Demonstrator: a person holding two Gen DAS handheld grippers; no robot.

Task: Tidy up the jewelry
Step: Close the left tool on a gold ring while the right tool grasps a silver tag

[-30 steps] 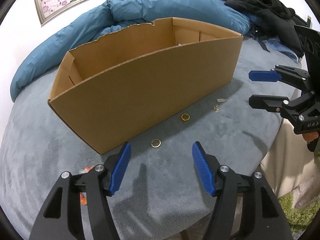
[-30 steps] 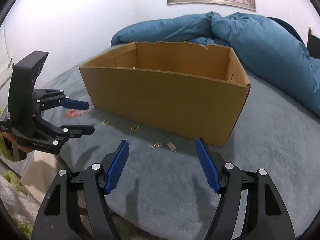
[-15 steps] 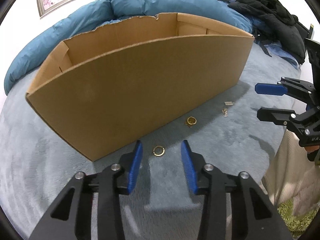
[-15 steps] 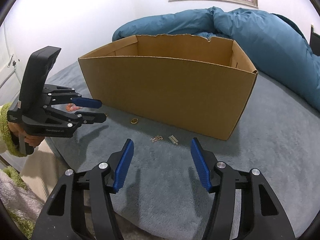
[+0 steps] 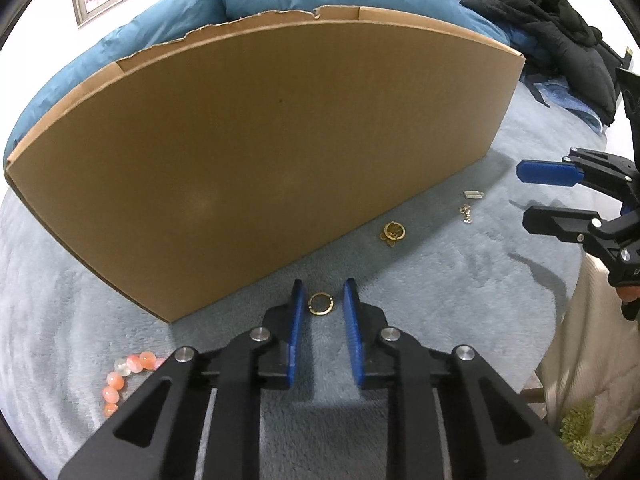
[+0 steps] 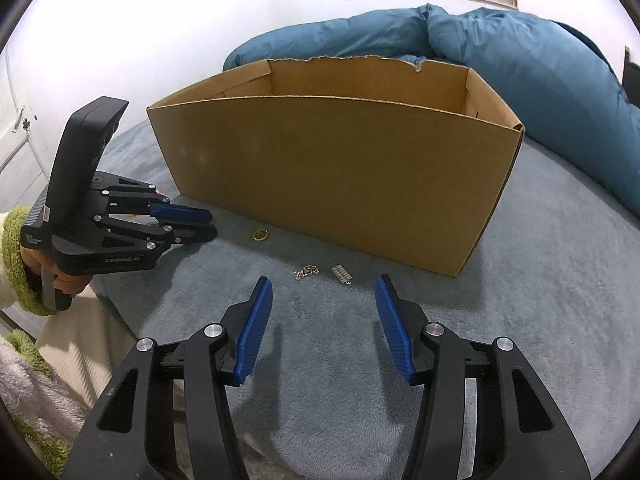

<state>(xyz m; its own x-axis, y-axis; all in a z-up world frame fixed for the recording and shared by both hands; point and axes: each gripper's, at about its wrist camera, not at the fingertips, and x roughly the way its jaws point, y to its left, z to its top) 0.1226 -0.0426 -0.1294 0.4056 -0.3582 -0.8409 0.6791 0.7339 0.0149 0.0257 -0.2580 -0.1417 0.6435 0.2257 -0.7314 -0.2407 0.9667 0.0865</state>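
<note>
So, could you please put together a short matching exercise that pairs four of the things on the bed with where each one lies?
Things:
1. plain gold ring
2. pink bead bracelet
3. silver chain
4. cardboard box

Places:
A. on the grey blanket, ahead of the right tongs
B. standing in front of the blue duvet
C. between the blue pads of the left tongs, not yet pinched
D. near the box's corner, to the left of the left tongs

Pairs: 1-C, 2-D, 3-A, 4-B
</note>
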